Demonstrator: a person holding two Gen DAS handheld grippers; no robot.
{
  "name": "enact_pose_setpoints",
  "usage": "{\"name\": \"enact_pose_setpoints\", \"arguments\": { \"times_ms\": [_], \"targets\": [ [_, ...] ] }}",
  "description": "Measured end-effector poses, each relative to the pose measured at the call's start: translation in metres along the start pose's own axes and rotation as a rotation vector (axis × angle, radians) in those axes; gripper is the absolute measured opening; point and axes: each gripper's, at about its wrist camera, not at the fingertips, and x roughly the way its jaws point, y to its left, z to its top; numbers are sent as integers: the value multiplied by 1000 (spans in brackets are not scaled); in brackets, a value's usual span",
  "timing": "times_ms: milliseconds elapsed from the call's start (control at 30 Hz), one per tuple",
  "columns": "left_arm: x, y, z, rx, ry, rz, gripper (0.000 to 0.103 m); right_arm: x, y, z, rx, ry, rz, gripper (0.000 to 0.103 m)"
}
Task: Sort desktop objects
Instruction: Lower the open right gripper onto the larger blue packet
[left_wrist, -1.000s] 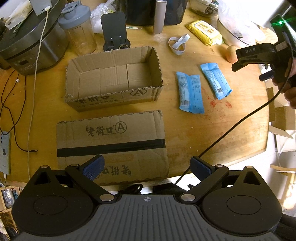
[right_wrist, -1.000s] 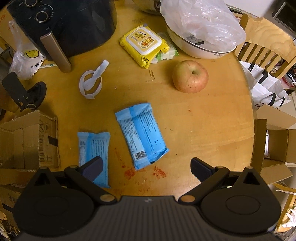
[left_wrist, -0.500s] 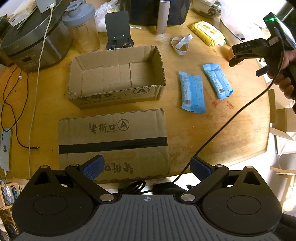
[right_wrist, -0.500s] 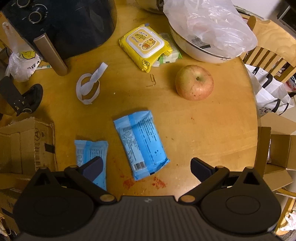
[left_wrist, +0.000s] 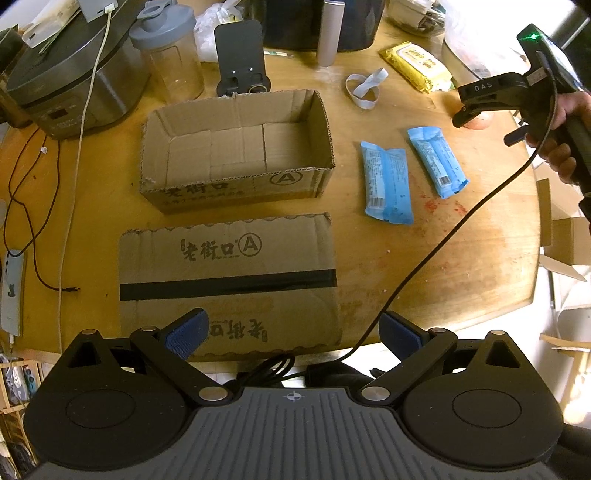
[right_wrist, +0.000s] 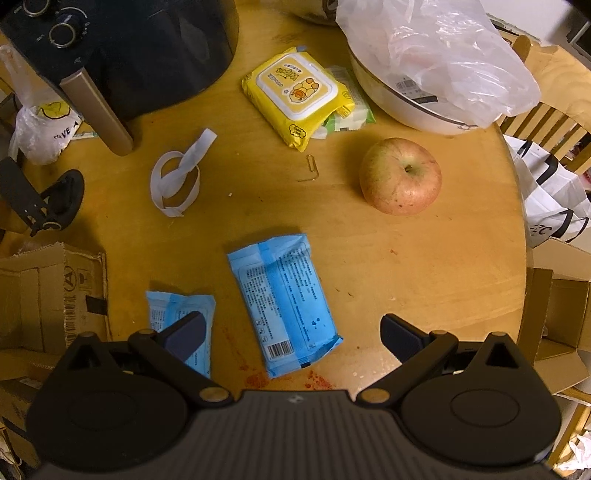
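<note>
Looking through the left wrist camera first: the left gripper (left_wrist: 291, 334) hangs with its fingers spread wide and nothing between them, over the near edge of the flat cardboard lid (left_wrist: 229, 280). The open cardboard box (left_wrist: 236, 147) sits just behind that lid and is empty. Two blue packets (left_wrist: 388, 182) lie right of the box, well apart from it, and the cable (left_wrist: 443, 243) from the other tool drapes across the table between them and the lid. My worry is that cable dragging a packet or snagging on a box corner during a carry.

Over to the right wrist camera: the right gripper (right_wrist: 291, 334) is also wide open and empty, hovering above the bigger-looking blue packet (right_wrist: 284, 302), box to the left of it. The second packet (right_wrist: 181, 317) lies between that one and the box, partly under the left finger. The wrapper is flat and slick, so the pads could skid off it or only pinch a corner. The apple (right_wrist: 400, 176) beyond the packet could roll toward the table edge if bumped.
</note>
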Motion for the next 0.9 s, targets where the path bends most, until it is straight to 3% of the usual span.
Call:
{"name": "enact_pose_setpoints", "arguments": {
  "times_ms": [433,900],
  "targets": [
    [0,1,0,-6,7,-2,101,7,5,5,-60,0,8,103],
    [2,2,1,-9,14,-8,101,16,10,9,-266,3,45,103]
  ]
}}
